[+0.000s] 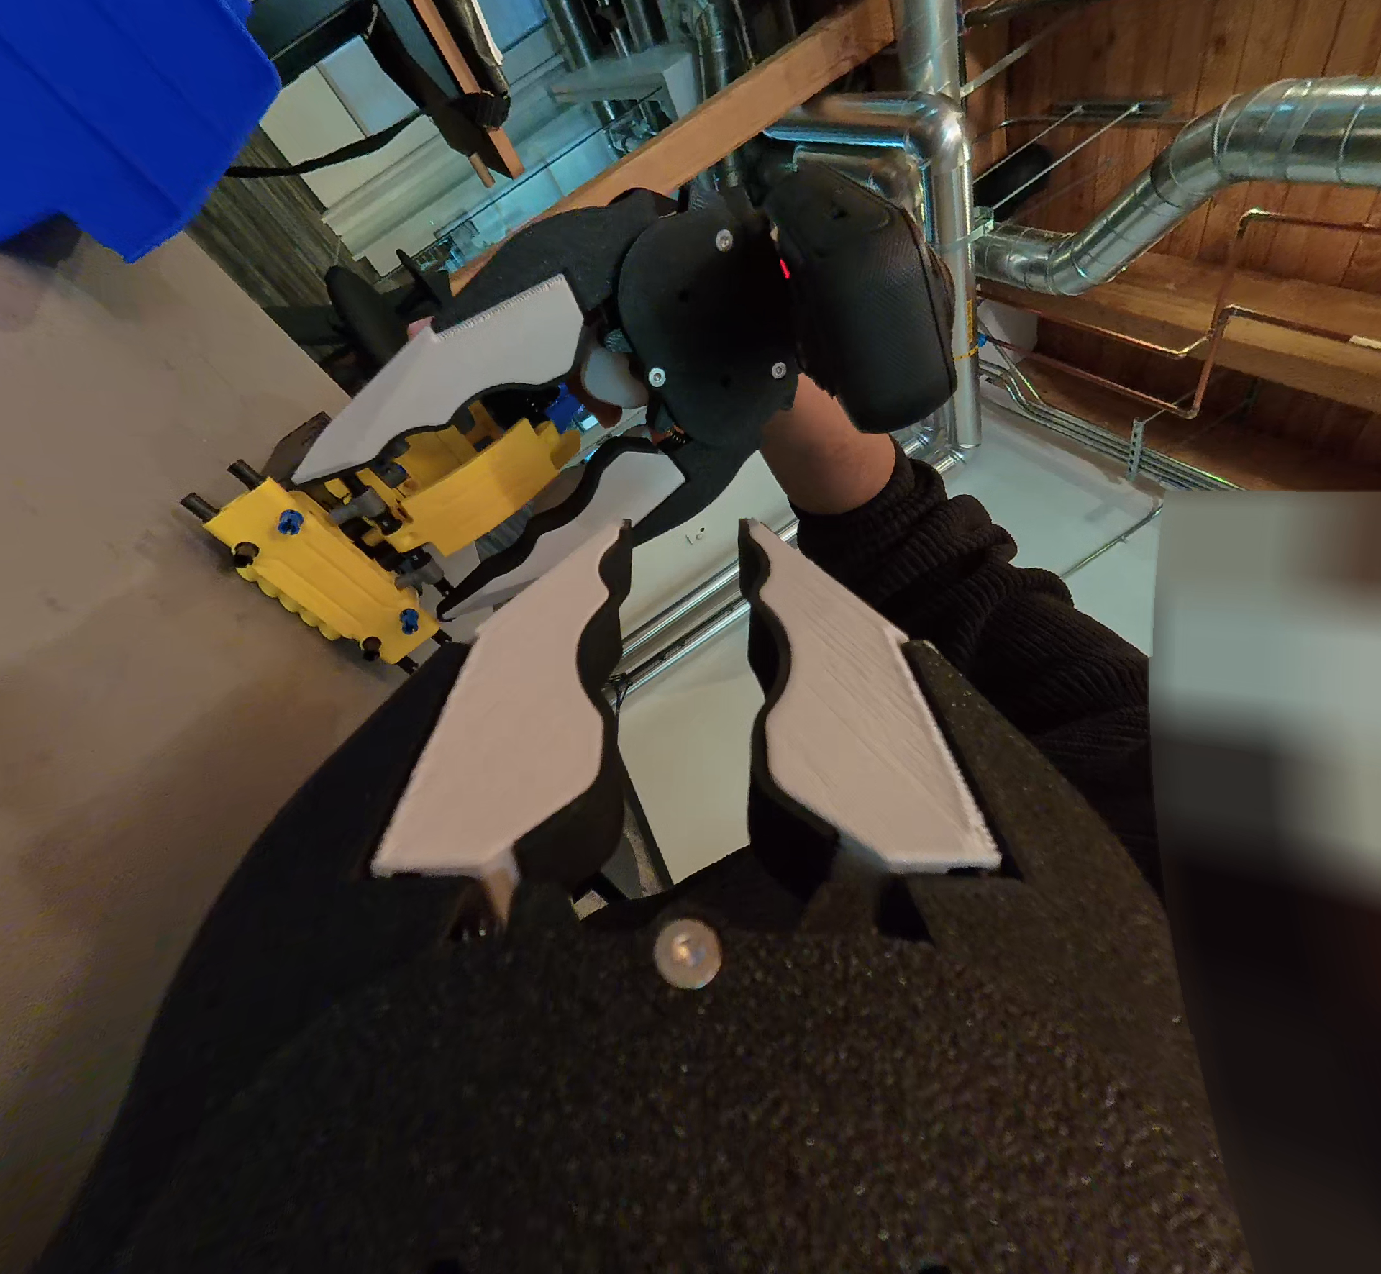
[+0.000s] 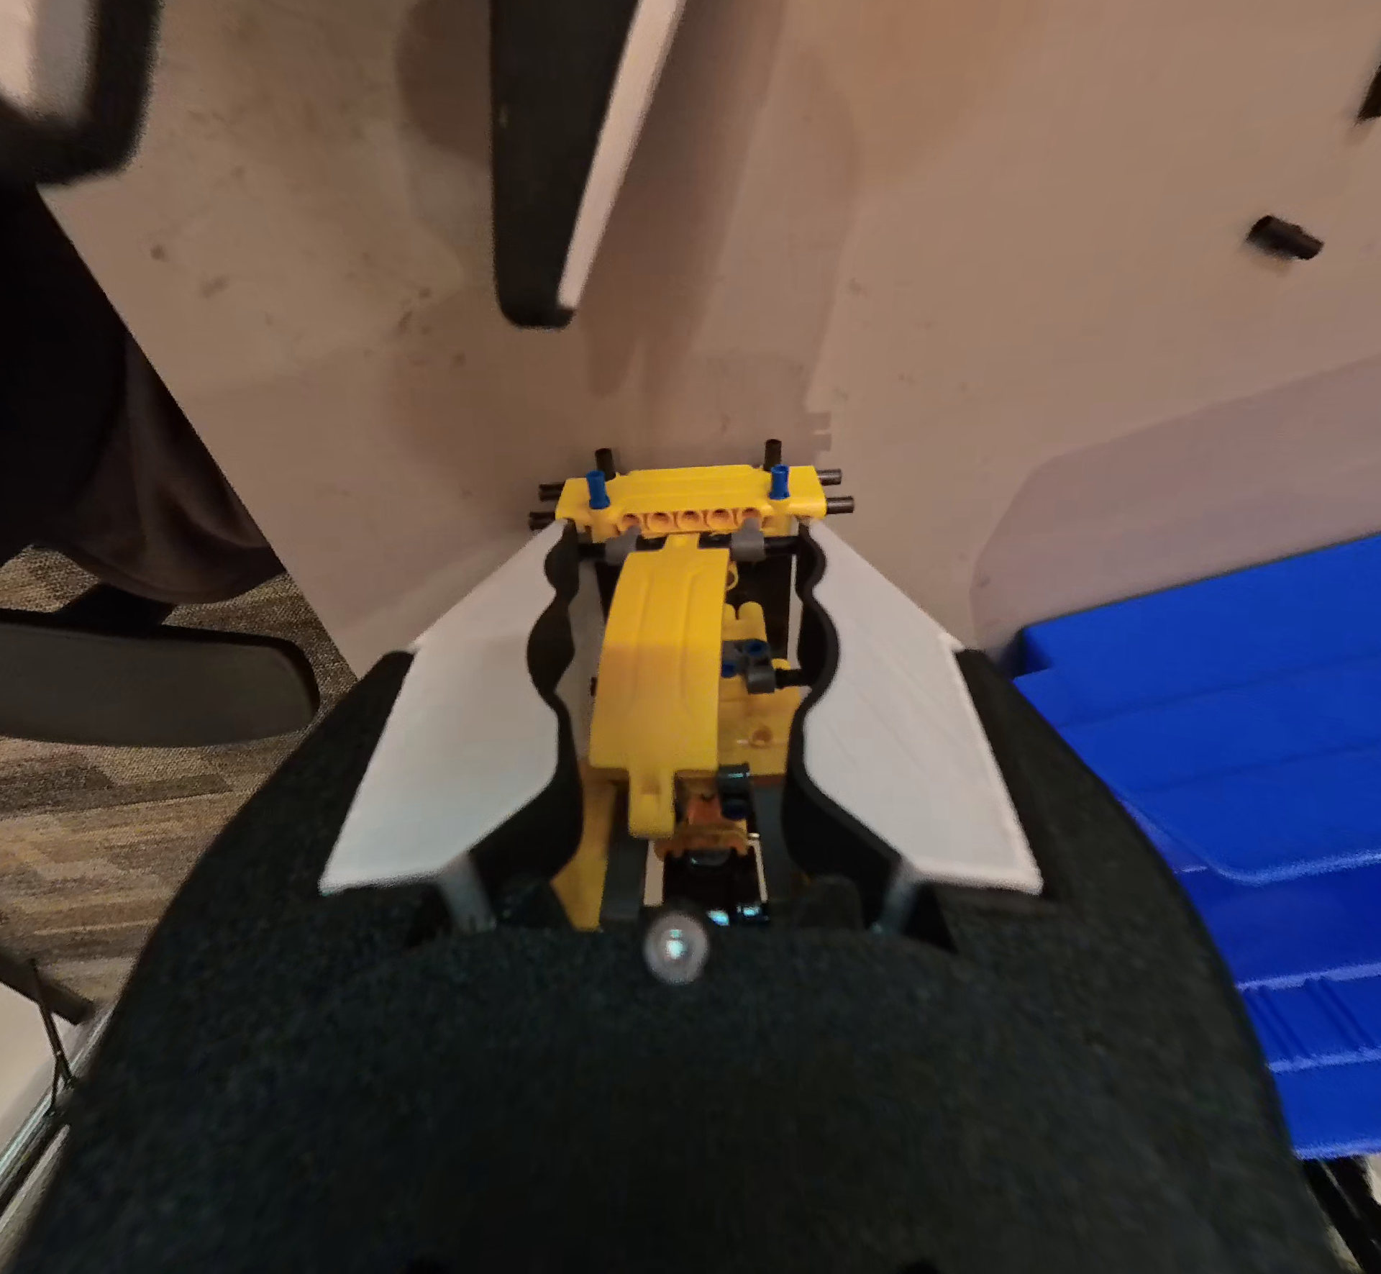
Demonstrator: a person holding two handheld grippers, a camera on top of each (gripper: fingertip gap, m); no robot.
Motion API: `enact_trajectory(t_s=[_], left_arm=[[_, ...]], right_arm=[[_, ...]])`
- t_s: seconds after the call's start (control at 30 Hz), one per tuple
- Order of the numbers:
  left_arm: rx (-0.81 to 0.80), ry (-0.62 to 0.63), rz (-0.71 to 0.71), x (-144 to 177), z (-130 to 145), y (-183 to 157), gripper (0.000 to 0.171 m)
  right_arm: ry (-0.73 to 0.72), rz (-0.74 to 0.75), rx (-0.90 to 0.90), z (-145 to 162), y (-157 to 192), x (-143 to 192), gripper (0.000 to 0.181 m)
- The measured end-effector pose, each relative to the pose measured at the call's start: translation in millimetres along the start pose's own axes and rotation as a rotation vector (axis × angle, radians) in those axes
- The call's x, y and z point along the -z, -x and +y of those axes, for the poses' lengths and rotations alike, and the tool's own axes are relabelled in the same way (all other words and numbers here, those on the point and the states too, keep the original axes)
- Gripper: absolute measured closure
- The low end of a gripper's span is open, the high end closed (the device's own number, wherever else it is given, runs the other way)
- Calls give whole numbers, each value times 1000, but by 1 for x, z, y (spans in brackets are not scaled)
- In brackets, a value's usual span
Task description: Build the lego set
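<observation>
Yellow brick-built toy model (image 2: pixel 676 677) sits clamped between the two fingers of the right gripper (image 2: pixel 684 535), its pinned front beam poking out just past the fingertips and resting against the pale tabletop (image 2: pixel 971 192). Left gripper (image 1: pixel 684 528) hangs just beside, jaws apart and empty, near the blue bin (image 1: pixel 112 57).

blue bin (image 2: pixel 1225 790) cut off at edge, yellow model's (image 2: pixel 672 677) underside hidden

Yellow brick model (image 2: pixel 676 663) with blue pins; blue bin (image 2: pixel 1225 790); beige table (image 2: pixel 934 266).
</observation>
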State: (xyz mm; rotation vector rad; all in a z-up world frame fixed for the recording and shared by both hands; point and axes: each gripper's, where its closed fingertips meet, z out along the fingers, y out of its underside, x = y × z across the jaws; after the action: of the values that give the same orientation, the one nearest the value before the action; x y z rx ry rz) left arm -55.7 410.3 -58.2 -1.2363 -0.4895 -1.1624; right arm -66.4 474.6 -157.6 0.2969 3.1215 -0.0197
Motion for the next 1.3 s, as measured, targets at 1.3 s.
enact_trajectory(t_s=[1.3], left_arm=[[-41, -127, 402, 10, -14, -69, 166]], right_arm=[[-827, 513, 330, -120, 29, 134, 114]])
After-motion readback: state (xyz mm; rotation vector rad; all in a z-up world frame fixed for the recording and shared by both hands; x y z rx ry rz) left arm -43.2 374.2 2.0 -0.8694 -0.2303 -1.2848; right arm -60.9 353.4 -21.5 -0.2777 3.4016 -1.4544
